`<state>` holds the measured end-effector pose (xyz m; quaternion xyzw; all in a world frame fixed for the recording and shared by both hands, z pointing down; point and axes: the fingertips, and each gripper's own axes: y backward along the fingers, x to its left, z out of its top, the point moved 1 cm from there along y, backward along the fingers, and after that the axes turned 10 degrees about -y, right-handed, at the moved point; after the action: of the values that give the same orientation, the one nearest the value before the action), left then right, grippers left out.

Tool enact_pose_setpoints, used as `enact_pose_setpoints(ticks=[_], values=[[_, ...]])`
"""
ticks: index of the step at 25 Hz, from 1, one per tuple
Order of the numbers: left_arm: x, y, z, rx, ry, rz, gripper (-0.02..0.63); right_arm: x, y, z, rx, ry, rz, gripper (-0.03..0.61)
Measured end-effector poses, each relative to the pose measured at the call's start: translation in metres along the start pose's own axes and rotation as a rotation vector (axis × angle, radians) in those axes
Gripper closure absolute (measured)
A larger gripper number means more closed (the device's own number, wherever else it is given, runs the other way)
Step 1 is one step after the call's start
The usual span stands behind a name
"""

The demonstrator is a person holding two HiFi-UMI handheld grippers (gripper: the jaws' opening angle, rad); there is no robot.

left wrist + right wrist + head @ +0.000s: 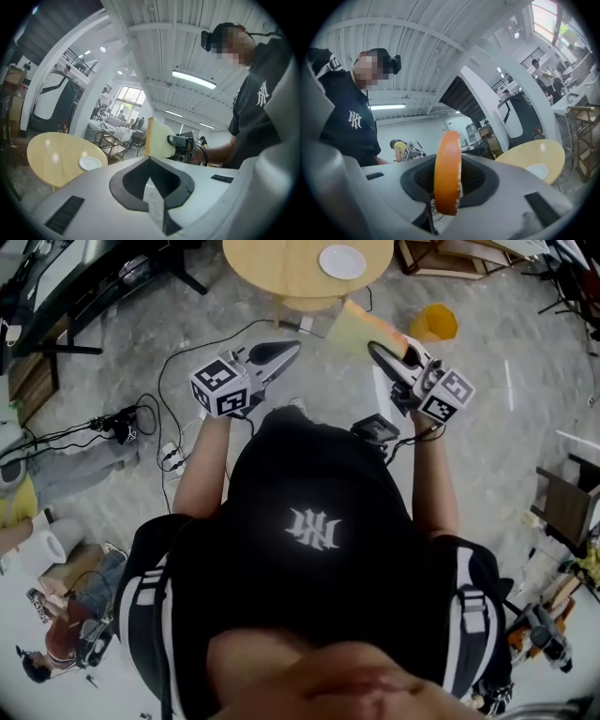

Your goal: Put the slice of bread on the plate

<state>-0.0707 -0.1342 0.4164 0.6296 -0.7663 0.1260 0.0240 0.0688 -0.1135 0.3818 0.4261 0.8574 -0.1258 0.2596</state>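
From the head view I count two grippers, one slice of bread, one plate and one round table. My left gripper (292, 346) has its jaws pressed together to a point with nothing in them. My right gripper (377, 349) pinches the slice of bread (358, 327), which is in the air, short of the near edge of the table (277, 268) and apart from the plate (342, 261). The plate lies right of the middle of the tabletop, whose far side is cut off by the top of the picture. My cap and shoulders hide my hands below the wrists.

In the left gripper view the dark jaw tips meet and hold nothing. Past them stands the one slice, upright in the other gripper, pale face toward me. The one plate lies near the right edge of the tabletop.

In the right gripper view the slice shows edge-on, its orange crust upright between the two pads, covering most of them. The plate appears small near the tabletop's edge at the right. A figure in yellow behind is, I think, one person, too small to be sure.
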Motion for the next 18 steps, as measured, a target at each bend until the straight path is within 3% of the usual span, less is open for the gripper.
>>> enact_pose_setpoints(ticks=[10,18], values=[[0.07,-0.003,0.004,0.004,-0.001,-0.038,0.601,-0.046,-0.03,0.008,-0.018,-0.031,-0.075,0.48],[0.078,-0.025,-0.001,0.012,0.026,-0.081,0.601,-0.06,-0.045,0.017,0.002,-0.021,-0.072,0.48]])
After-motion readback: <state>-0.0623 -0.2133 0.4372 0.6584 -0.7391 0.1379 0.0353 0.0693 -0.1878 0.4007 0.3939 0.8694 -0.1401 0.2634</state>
